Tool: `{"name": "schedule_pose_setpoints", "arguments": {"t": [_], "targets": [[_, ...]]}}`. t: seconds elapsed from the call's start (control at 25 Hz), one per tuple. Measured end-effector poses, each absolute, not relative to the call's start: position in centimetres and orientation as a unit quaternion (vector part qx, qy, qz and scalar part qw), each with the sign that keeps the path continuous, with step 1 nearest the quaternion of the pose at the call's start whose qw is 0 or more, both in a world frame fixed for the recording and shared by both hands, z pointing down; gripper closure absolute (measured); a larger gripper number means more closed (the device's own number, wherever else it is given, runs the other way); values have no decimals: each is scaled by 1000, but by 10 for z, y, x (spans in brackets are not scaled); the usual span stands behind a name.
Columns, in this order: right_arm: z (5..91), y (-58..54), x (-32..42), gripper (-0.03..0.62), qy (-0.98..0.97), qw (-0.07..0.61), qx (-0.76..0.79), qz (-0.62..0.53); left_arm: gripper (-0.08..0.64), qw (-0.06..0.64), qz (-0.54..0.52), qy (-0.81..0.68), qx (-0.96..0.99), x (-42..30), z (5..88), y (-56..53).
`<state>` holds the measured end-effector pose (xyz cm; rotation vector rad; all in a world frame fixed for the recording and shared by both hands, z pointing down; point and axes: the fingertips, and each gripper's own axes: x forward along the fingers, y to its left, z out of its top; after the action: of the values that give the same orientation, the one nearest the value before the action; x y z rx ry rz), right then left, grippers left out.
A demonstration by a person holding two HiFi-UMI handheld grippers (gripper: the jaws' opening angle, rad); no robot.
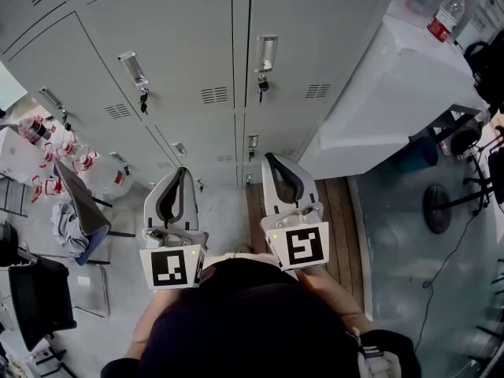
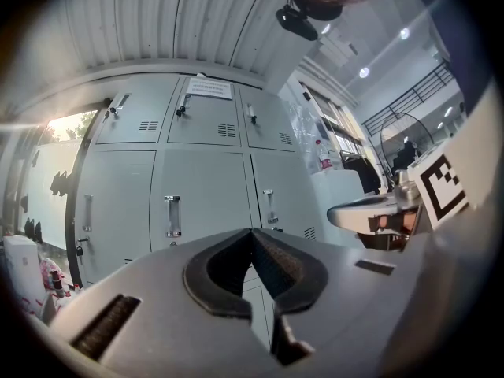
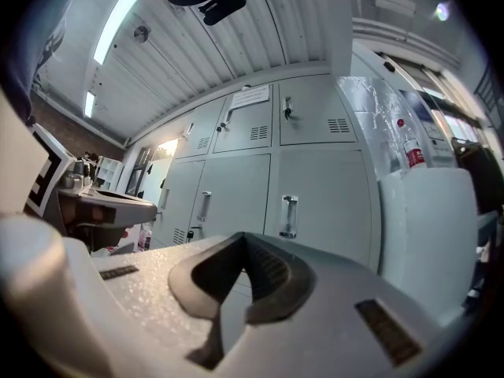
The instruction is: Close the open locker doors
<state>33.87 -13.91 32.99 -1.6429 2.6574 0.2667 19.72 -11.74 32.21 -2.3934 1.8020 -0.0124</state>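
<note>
The grey metal lockers (image 1: pixel 236 69) fill the wall straight ahead, in stacked rows of flat painted doors. Each door has a small louvred vent (image 1: pixel 214 94) and an upright chrome handle (image 1: pixel 266 52), and keys (image 1: pixel 262 85) hang from the locks below. The doors facing the person all sit flush in their frames. In the left gripper view a dark gap runs down beside the far-left door, and I can't tell whether it stands ajar. A paper notice (image 2: pixel 209 87) is stuck on one upper door.

The person holds both tools close to the body, side by side and level. They aim at the lower lockers and are well apart from them. The left tongs (image 1: pixel 183 172) are closed tip to tip with nothing between them, and so are the right tongs (image 1: pixel 269 157). Their shells are smooth pale plastic, with curved, ribbed black pads inside. A black-and-white marker cube (image 1: pixel 299 245) sits at the back of each tool.

To the right, a white worktop (image 1: pixel 394 77) carries a clear plastic bottle (image 1: pixel 449 14).
</note>
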Motion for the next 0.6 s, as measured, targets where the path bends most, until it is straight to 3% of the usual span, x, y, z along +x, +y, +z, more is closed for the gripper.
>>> {"name": "schedule_pose_setpoints", "arguments": {"t": [0.6], "targets": [[338,-159,334,592,850,5,-522,68,558,68,-14,601,-796,192,327,-136]]}}
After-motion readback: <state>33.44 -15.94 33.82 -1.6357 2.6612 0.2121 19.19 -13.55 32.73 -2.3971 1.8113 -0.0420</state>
